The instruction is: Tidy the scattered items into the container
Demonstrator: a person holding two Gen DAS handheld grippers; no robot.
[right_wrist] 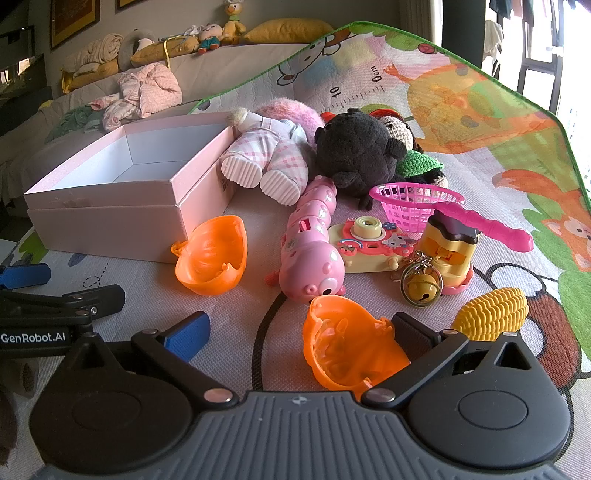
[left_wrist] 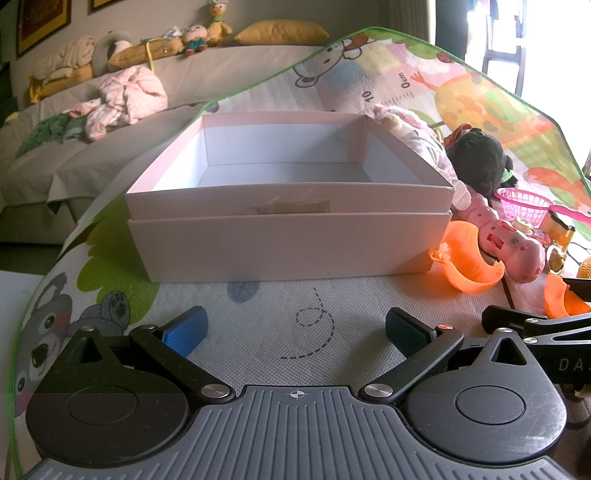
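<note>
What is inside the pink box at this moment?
Nothing visible: the pink box shows bare white walls and floor in both wrist views. Its near wall hides the front strip of the floor, so that part cannot be checked.

The box (right_wrist: 122, 218) is pale pink outside and white inside. The mat (right_wrist: 480, 122) carries cartoon animals in green, orange and grey. Two shell halves (right_wrist: 210, 254) are orange. The caterpillar (right_wrist: 310, 236) and basket (right_wrist: 413, 203) are pink, the plush (right_wrist: 354, 151) dark grey, the corn (right_wrist: 491, 314) yellow. The doll (right_wrist: 269, 155) wears pink-and-white plaid. The far pillow (right_wrist: 288, 31) is mustard.
</note>
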